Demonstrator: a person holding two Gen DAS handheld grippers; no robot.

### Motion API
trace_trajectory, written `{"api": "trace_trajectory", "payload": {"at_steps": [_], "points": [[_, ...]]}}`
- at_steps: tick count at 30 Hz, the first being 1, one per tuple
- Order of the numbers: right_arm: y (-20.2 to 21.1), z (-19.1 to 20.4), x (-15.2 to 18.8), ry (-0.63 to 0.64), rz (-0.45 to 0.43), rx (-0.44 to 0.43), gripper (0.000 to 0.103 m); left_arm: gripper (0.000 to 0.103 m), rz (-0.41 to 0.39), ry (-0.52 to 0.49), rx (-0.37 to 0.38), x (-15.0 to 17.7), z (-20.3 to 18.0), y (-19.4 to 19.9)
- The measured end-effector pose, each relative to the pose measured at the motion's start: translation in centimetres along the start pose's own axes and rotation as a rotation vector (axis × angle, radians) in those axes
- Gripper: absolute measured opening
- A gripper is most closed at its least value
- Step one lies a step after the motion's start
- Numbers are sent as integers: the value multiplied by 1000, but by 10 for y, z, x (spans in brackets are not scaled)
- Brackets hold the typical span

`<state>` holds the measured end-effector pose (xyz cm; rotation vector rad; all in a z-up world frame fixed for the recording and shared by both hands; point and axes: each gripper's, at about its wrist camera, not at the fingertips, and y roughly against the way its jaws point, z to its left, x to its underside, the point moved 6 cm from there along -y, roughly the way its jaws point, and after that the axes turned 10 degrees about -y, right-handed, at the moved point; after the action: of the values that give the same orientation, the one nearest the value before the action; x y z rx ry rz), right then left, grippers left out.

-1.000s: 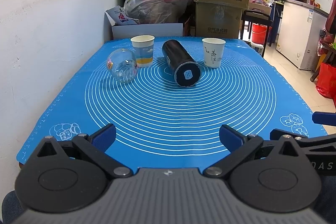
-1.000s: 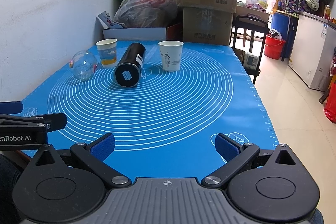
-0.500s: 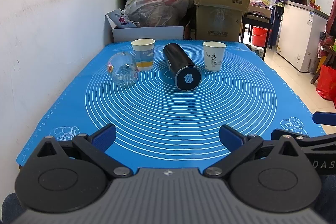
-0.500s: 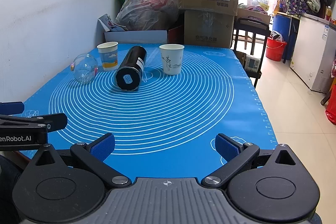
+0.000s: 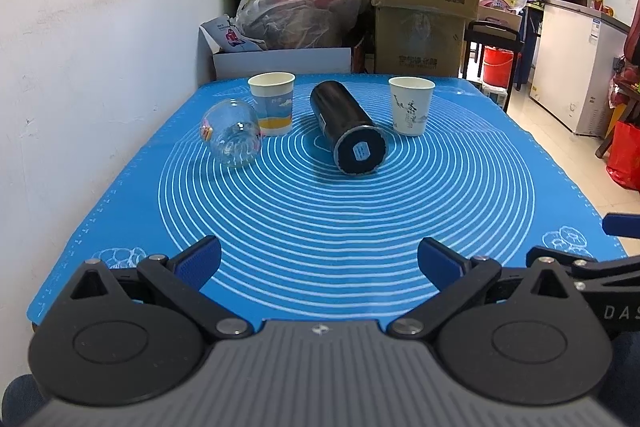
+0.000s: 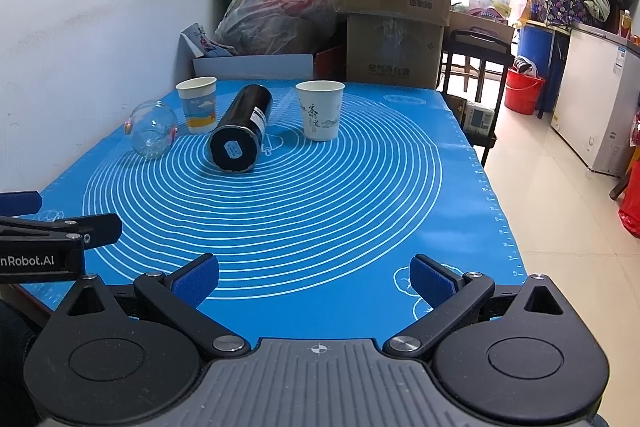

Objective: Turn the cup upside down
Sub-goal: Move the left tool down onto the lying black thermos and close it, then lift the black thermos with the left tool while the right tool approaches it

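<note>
Very start of the job by the look of it, nothing grabbed yet. Left gripper [image 5: 319,259] spread wide with nothing between the blue pads, parked low over the near edge of the blue mat [image 5: 360,227]. Same deal with the right gripper [image 6: 314,277], wide open and empty, sitting just beside the left one (its black linkage pokes into the right wrist view from the left edge).

Next move, best guess: reach forward across the mat, close on one cup's side wall, lift, roll the wrist half a turn, set it down on its rim. Paper walls squash easily, so a gentle squeeze needed.

Further out, well ahead of both tongs: black tumbler [image 5: 348,129] lying on its side, base pointed back at the grippers, roughly dead ahead of the left one. Clear glass jar [image 5: 232,133] also tipped over, ahead and off to the left. Behind those, two paper cups standing mouth-up: blue-and-yellow cup [image 5: 273,103] just beside the jar, white cup with ink drawing [image 6: 320,109] ahead of the right gripper, slightly right of the tumbler. Can't say which cup is the target, though the white one looks the easiest reach for the right tongs.
</note>
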<state>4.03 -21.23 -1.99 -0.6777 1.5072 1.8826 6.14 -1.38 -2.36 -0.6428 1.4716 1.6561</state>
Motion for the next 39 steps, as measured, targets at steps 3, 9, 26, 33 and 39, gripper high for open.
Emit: {"api": "trace_trajectory", "payload": {"at_steps": [3, 9, 26, 33, 39], "points": [[-5, -4, -3, -4, 2, 4, 103, 103, -14, -10, -12, -8, 1, -9], [-24, -19, -8, -22, 21, 34, 103, 103, -32, -18, -27, -40, -1, -49], [-88, -71, -34, -79, 58, 110, 103, 90, 132, 11, -4, -107, -22, -230], [-100, -75, -34, -83, 74, 114, 103, 72, 197, 64, 56, -92, -18, -242], [-96, -72, -33, -70, 70, 111, 103, 69, 206, 3, 40, -82, -18, -223]]}}
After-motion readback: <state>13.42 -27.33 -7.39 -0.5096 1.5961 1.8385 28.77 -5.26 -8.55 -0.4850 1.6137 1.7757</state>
